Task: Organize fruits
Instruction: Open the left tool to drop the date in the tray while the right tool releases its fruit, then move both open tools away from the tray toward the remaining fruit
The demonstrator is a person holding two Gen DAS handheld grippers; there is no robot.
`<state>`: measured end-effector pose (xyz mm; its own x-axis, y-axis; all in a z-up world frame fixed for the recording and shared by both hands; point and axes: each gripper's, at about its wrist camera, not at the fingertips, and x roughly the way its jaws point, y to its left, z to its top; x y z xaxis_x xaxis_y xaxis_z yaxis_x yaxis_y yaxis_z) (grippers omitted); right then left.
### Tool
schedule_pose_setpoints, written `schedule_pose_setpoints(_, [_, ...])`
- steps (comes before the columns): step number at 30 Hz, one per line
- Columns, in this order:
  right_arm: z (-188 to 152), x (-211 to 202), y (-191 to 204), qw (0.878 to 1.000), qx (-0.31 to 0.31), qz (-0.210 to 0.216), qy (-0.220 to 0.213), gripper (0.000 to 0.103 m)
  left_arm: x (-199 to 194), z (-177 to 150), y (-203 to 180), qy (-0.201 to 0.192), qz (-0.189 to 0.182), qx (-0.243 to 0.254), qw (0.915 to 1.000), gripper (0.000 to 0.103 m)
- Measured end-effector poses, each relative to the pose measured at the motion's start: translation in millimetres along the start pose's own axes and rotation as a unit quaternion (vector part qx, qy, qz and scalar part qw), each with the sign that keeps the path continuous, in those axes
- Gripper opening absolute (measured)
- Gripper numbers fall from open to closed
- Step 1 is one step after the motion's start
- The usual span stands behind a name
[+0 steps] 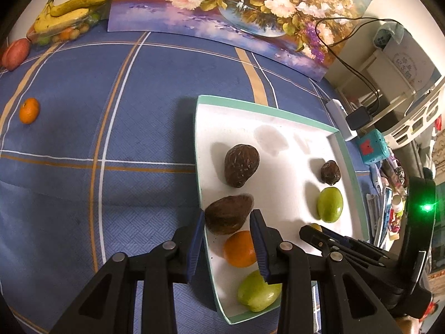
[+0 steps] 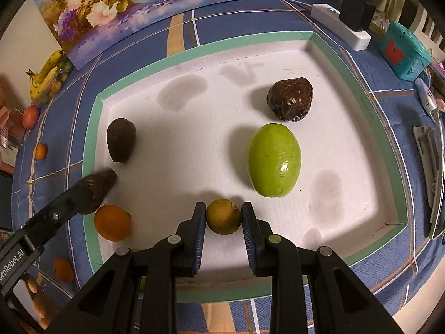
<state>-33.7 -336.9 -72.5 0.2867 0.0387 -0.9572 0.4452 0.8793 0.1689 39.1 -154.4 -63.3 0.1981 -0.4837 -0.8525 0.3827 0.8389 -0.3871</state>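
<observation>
- Left wrist view: the left gripper (image 1: 228,217) points steeply down over the left edge of a shallow white cardboard tray with a mint-green rim (image 1: 267,109), which lies on a blue cloth with tan and white stripes (image 1: 83,128).
- Its blue pads are clamped on a dark brown, scaly, pear-shaped fruit (image 1: 228,213), held at the tray's left edge.
- Under and near the gripper, inside the tray, lie a round orange mandarin (image 1: 239,249) and a pale green oval fruit (image 1: 257,295).
- Farther in lie a second brown scaly fruit (image 1: 241,164), a small dark wrinkled fruit (image 1: 330,171) and a glossy green oval fruit (image 1: 330,204).
- Only this view shows clearly the far-left bunch of yellow bananas (image 1: 69,9) lying on a clear bag of small fruits, a red apple (image 1: 16,53) and a loose mandarin on the cloth (image 1: 29,110).
- The right gripper (image 1: 319,231) shows here only from the side at the near right; its grip cannot be read from this view.
- Right wrist view: the right gripper (image 2: 224,217) is closed on a small, round, yellow-brown fruit (image 2: 223,216), low over the tray's near floor; whether the fruit touches the floor cannot be told.
- This view shows the whole tray floor with grey stains, and the left gripper's finger (image 2: 69,200) at the near left.
- A floral painting (image 2: 155,2) leans at the far side; a white power strip (image 2: 342,29) and a teal box (image 2: 404,48) sit far right.
</observation>
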Motion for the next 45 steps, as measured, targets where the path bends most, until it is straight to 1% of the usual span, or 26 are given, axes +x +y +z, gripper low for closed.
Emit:
schedule_pose_setpoints(6, [1.6, 1.0, 1.2, 1.0, -0.001, -0.001, 0.0, 0.027, -1.1, 0.6, -0.4, 0.005, -0.004, 0.0, 1.0, 0.037])
schedule_pose_setpoints(9, [1.9, -0.8, 1.4, 1.0, -0.001, -0.002, -0.005, 0.028, -5.9, 2.0, -2.3, 0.0, -0.005, 0.003, 1.0, 0.037])
schedule_pose_setpoints(15, [1.4, -11.2, -0.2, 1.0, -0.003, -0.001, -0.022, 0.028, -20.1, 4.3, -1.2, -0.007, 0.013, 0.003, 0.9999, 0.037])
schedule_pose_setpoints(18, [0.9, -16.5, 1.2, 0.999, -0.006, 0.0, -0.031, 0.028, -25.4, 5.3, 5.4, -0.005, 0.019, -0.01, 0.9998, 0.037])
schedule_pose_setpoints(22, [0.1, -22.7, 4.3, 0.999, -0.013, 0.002, -0.041, 0.028, -30.9, 5.6, 18.2, -0.003, 0.044, -0.028, 0.9986, 0.038])
schedule_pose_setpoints(23, [0.2, -25.5, 6.7, 0.999, -0.014, 0.003, -0.042, 0.028, -32.2, 5.9, 22.6, -0.003, 0.051, -0.034, 0.9981, 0.04])
schedule_pose_setpoints(24, [0.3, -26.4, 9.0, 0.999, -0.016, 0.003, -0.044, 0.028, -33.1, 6.3, 26.4, -0.003, 0.057, -0.039, 0.9976, 0.048])
schedule_pose_setpoints(25, [0.5, -26.1, 10.5, 0.999, -0.018, 0.003, -0.045, 0.03, -33.7, 6.5, 29.6, -0.003, 0.061, -0.044, 0.9972, 0.053])
schedule_pose_setpoints(26, [0.0, -26.1, 11.4, 0.999, -0.019, 0.002, -0.046, 0.041, -34.3, 6.5, 33.1, -0.002, 0.066, -0.049, 0.9966, 0.061])
schedule_pose_setpoints(27, [0.6, -26.1, 12.5, 0.999, -0.02, 0.0, -0.047, 0.047, -34.6, 6.3, 36.7, -0.002, 0.073, -0.054, 0.9959, 0.063])
schedule_pose_setpoints(28, [0.5, -26.4, 13.2, 0.999, -0.021, -0.001, -0.049, 0.057, -35.0, 6.4, 40.5, -0.001, 0.083, -0.058, 0.9949, 0.064])
schedule_pose_setpoints(30, [0.4, -26.1, 14.2, 0.998, -0.023, -0.003, -0.051, 0.059, -34.1, 6.0, 46.4, 0.002, 0.104, -0.066, 0.9924, 0.076])
schedule_pose_setpoints(31, [1.0, -25.7, 14.6, 0.998, -0.024, -0.004, -0.052, 0.06, -33.4, 5.3, 49.6, 0.004, 0.114, -0.07, 0.991, 0.078])
schedule_pose_setpoints(34, [1.2, -25.1, 15.7, 0.998, -0.027, -0.009, -0.057, 0.073, -31.2, 3.5, 58.2, 0.011, 0.129, -0.082, 0.9882, 0.083])
schedule_pose_setpoints(36, [0.6, -25.2, 16.2, 0.998, -0.029, -0.008, -0.058, 0.073, -30.1, 2.8, 61.9, 0.015, 0.138, -0.087, 0.9865, 0.093])
schedule_pose_setpoints(38, [-0.2, -25.4, 17.0, 0.998, -0.031, -0.008, -0.059, 0.073, -28.6, 1.8, 64.8, 0.017, 0.148, -0.088, 0.9848, 0.098])
schedule_pose_setpoints(41, [-0.5, -24.8, 18.3, 0.998, -0.035, -0.01, -0.059, 0.074, -27.5, -0.1, 67.2, 0.02, 0.156, -0.09, 0.9834, 0.099])
schedule_pose_setpoints(45, [-0.7, -24.3, 18.6, 0.998, -0.036, -0.011, -0.059, 0.075, -27.2, -2.4, 71.2, 0.025, 0.166, -0.092, 0.9815, 0.102])
